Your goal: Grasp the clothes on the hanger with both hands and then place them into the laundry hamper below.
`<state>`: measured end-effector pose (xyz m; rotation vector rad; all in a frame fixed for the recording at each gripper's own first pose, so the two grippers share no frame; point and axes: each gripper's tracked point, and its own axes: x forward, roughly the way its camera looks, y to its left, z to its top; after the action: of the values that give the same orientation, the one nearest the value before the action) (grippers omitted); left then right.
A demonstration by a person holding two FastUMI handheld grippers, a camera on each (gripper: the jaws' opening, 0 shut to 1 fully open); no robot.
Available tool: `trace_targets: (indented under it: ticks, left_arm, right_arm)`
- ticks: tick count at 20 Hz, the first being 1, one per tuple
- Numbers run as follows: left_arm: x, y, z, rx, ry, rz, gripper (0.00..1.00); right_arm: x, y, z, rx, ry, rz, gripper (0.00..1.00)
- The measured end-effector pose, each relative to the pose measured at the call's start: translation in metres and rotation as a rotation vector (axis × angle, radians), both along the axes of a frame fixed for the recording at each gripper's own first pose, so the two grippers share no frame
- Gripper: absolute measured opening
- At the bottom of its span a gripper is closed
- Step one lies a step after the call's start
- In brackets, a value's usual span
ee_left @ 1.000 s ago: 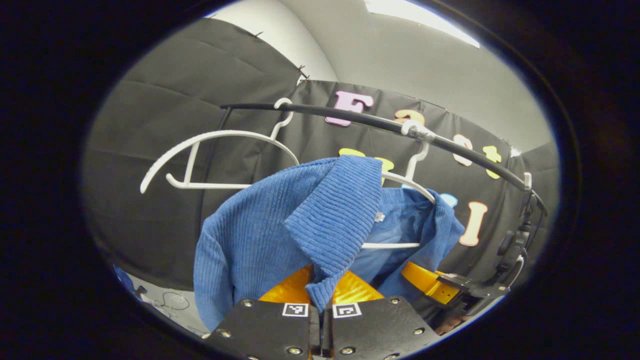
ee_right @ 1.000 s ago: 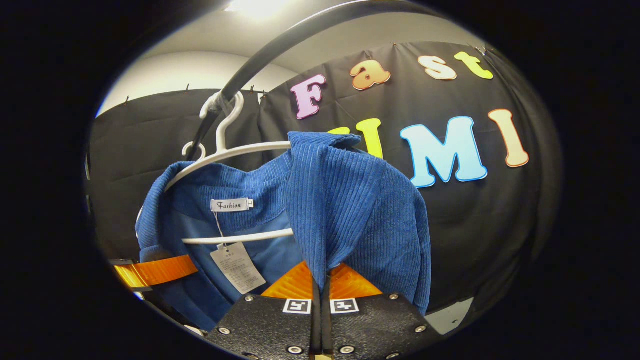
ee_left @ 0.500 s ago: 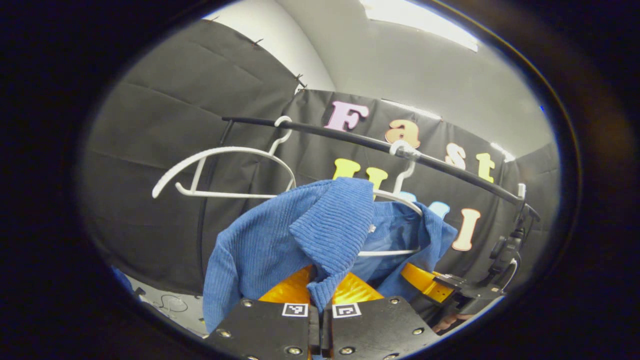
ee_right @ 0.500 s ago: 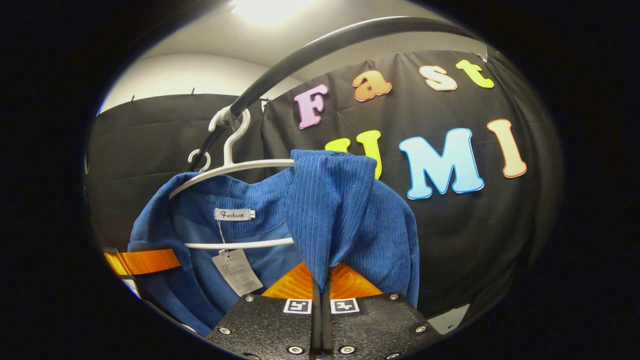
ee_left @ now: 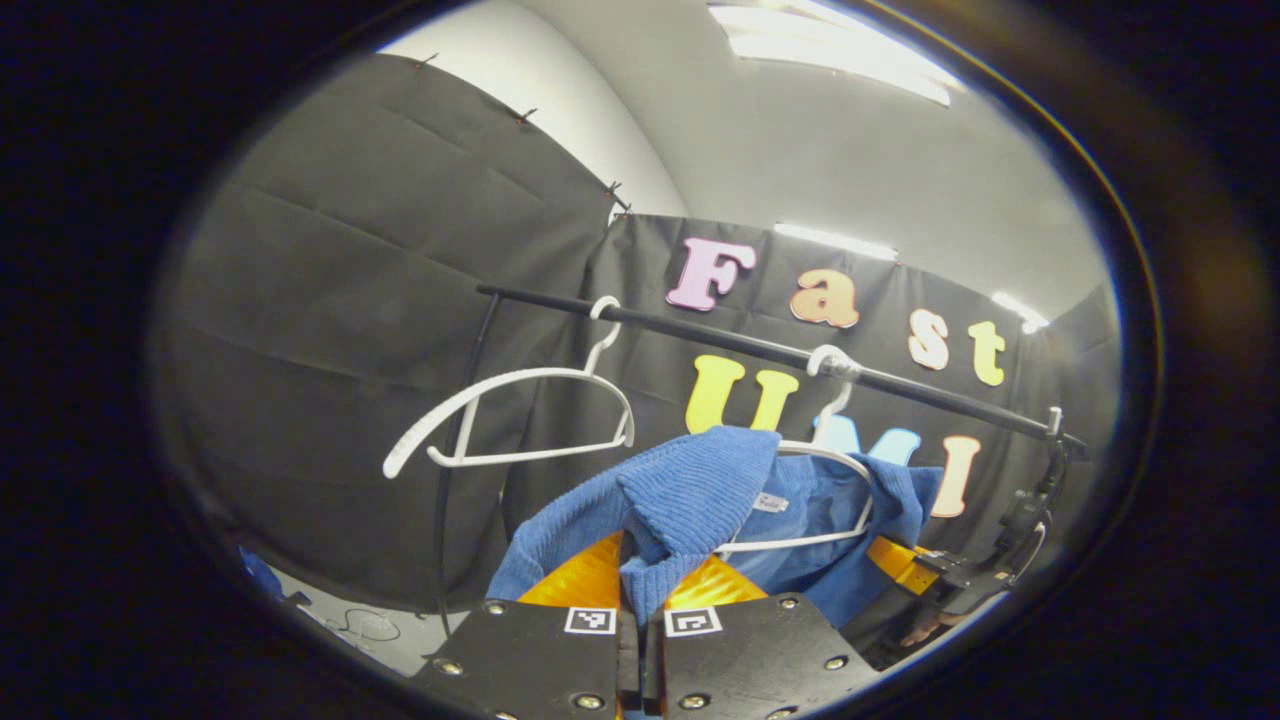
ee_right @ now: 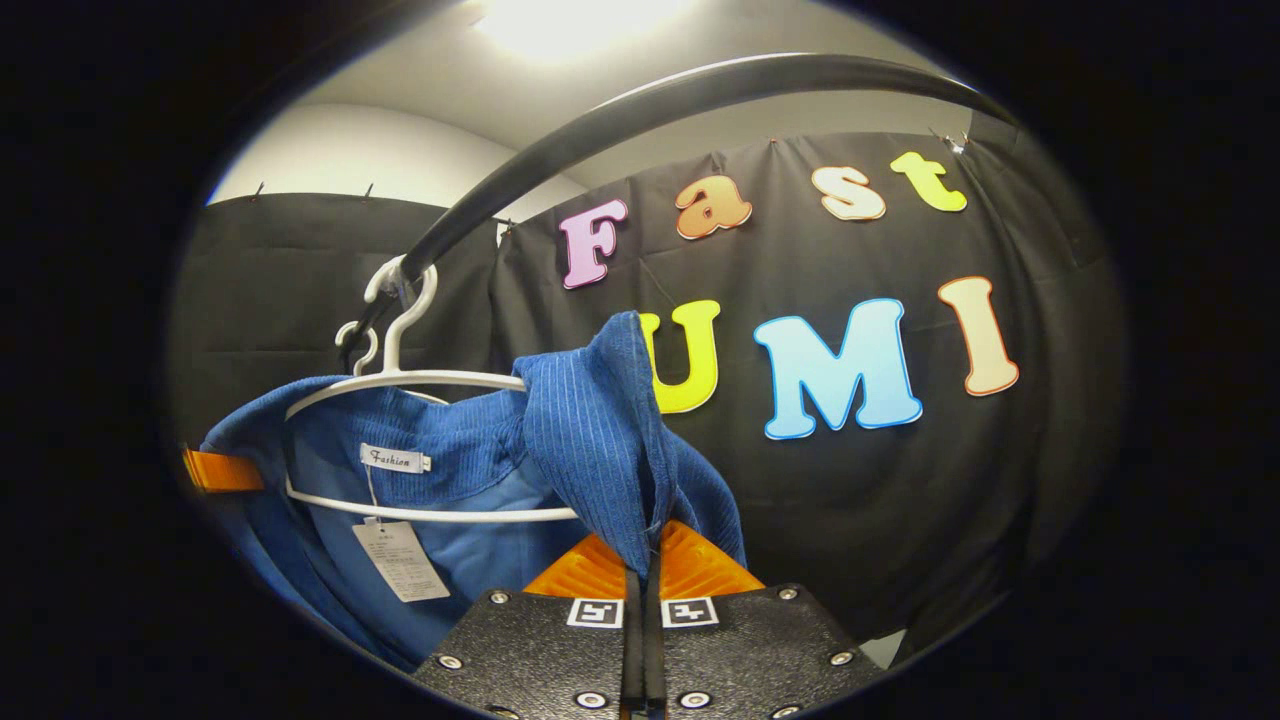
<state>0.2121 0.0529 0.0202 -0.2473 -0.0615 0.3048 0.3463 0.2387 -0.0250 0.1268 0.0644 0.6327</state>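
I've got my left tool [ee_left: 642,600] clamped tight at six o'clock in the left gripper view, both fingers pinching a bunched fold of the blue sweater [ee_left: 690,500]. The knit rises from the tips toward twelve o'clock and spreads to three, where it drapes over a white hanger [ee_left: 850,455]. That hanger's hook sits on the black rail [ee_left: 720,340], which runs from ten o'clock down toward three. An empty white hanger [ee_left: 520,420] hangs on the same rail at about nine o'clock from the sweater, apart from it. Down at four o'clock I can see the other tool, too small for me to read its grip there. Over in the right gripper view, my right tool [ee_right: 642,590] is closed at six o'clock on another fold of the sweater [ee_right: 590,420], fabric squeezed between both fingers and peaking up toward twelve. At nine o'clock the collar lies open on the white hanger [ee_right: 400,380], with a small neck label [ee_right: 395,458] and a paper tag [ee_right: 400,560] dangling below it. The rail [ee_right: 620,120] arcs overhead from ten to two o'clock. The sweater is on the hanger, gripped at both shoulders.
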Motion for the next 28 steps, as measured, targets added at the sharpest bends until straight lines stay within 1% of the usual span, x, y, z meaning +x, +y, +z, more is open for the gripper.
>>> trace_targets:
  ticks: [4, 7, 12, 14, 18, 20, 23, 25, 28]
  left_arm:
    - [-0.009, 0.022, 0.017, 0.031, -0.02, 0.057, 0.03]
    - [-0.018, 0.043, 0.028, 0.033, -0.034, 0.097, 0.03]
    - [-0.019, 0.063, 0.033, 0.056, -0.037, 0.13, 0.03]
    - [-0.018, 0.068, 0.034, 0.058, -0.031, 0.122, 0.03]
    - [-0.016, 0.091, 0.036, -0.004, -0.044, 0.131, 0.03]
    - [-0.016, 0.1, 0.036, -0.003, -0.043, 0.13, 0.02]
    - [-0.012, 0.108, 0.037, -0.007, -0.045, 0.124, 0.03]
    - [-0.007, 0.111, 0.041, 0.007, -0.045, 0.11, 0.02]
    - [-0.001, 0.121, 0.047, 0.015, -0.045, 0.084, 0.02]
  right_arm:
    - [0.018, -0.009, 0.004, 0.011, -0.029, -0.057, 0.0]
    - [0.032, -0.014, 0.005, 0.018, -0.043, -0.093, 0.0]
    - [0.052, -0.018, 0.008, 0.01, -0.09, -0.143, 0.0]
    - [0.058, -0.02, 0.011, 0.027, -0.098, -0.168, 0.0]
    - [0.07, -0.027, 0.015, 0.03, -0.136, -0.23, 0.0]
    - [0.079, -0.023, 0.013, 0.021, -0.157, -0.232, 0.0]
    - [0.078, -0.024, 0.01, -0.005, -0.18, -0.241, 0.0]
    - [0.08, -0.025, 0.014, -0.01, -0.205, -0.254, 0.0]
    - [0.079, -0.018, 0.013, -0.026, -0.226, -0.242, 0.0]
